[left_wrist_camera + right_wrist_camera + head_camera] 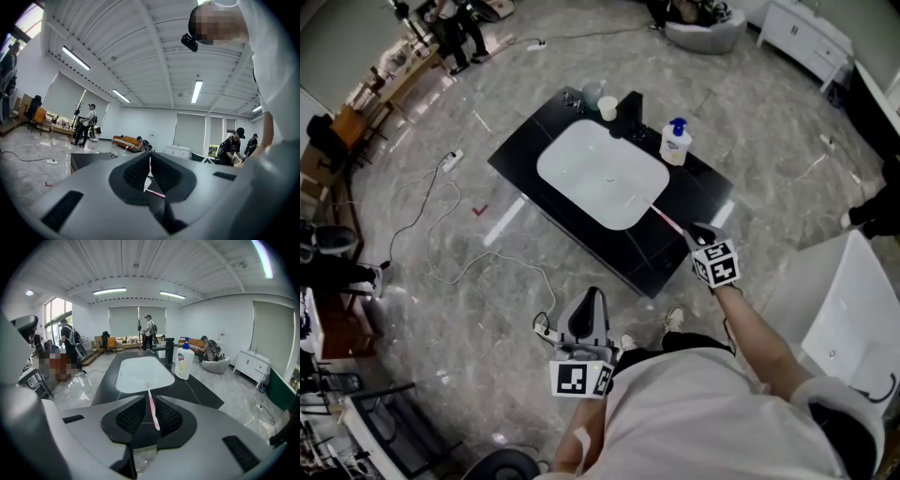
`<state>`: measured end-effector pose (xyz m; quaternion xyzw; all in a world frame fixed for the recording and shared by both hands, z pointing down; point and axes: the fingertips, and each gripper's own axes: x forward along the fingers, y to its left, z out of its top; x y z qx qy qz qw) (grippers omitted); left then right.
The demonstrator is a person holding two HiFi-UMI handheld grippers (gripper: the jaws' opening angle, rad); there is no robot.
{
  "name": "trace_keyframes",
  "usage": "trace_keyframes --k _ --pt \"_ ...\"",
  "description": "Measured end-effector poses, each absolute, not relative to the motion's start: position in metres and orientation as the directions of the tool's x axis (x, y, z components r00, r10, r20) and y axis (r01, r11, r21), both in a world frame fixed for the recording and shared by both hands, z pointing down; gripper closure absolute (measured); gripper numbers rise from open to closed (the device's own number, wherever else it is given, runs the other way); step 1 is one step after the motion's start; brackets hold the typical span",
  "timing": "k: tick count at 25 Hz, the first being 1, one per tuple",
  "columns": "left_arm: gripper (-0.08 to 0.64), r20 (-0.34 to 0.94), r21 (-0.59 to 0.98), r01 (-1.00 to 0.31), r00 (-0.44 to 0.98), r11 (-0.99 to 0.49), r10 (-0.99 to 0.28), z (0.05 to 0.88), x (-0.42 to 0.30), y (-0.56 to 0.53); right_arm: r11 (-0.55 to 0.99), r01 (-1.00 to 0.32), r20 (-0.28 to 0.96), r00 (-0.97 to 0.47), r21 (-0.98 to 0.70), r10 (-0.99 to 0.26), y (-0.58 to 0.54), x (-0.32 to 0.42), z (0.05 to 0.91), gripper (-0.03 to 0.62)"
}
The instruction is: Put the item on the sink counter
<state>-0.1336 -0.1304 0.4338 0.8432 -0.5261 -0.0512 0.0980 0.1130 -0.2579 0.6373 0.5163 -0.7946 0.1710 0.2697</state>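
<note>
My right hand-held gripper (694,230) is clamped on a pink toothbrush (661,214), just right of centre in the head view, over the lower right edge of the black sink bench (619,248). The brush end points at the white basin (600,173), can't tell if it's touching anything. A soap bottle (676,142) stands at the basin's upper right and a cup (607,108) above it. My left hand-held gripper (588,314) is at bottom centre, off the bench, jaws together with nothing in them.

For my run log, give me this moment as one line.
right tool: shut on slim pink toothbrush | toothbrush: held above black sink counter, pointing toward white oval basin | left tool: shut, empty
</note>
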Motion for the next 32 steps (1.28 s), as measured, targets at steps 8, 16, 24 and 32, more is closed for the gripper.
trace_keyframes --k 8,16,24,32 --pt "0.548 0.009 0.217 -0.855 0.484 -0.470 -0.875 0.430 -0.119 -0.134 0.378 -0.925 0.535 -0.343 -0.047 -0.772 -0.243 0.118 0.598 0.509" --pt "0.548 0.004 0.208 -0.843 0.507 -0.495 -0.862 0.425 -0.105 -0.133 0.369 -0.926 0.444 -0.364 -0.079 -0.819 -0.237 0.123 0.555 0.509" --pt "0.548 0.004 0.206 -0.834 0.525 -0.513 -0.851 0.425 -0.092 -0.129 0.361 -0.922 0.341 -0.387 -0.138 -0.857 -0.229 0.129 0.514 0.509" --pt "0.548 0.008 0.200 -0.824 0.542 -0.530 -0.840 0.425 -0.082 -0.124 0.371 -0.919 0.253 -0.394 -0.136 -0.884 -0.218 0.133 0.480 0.509"
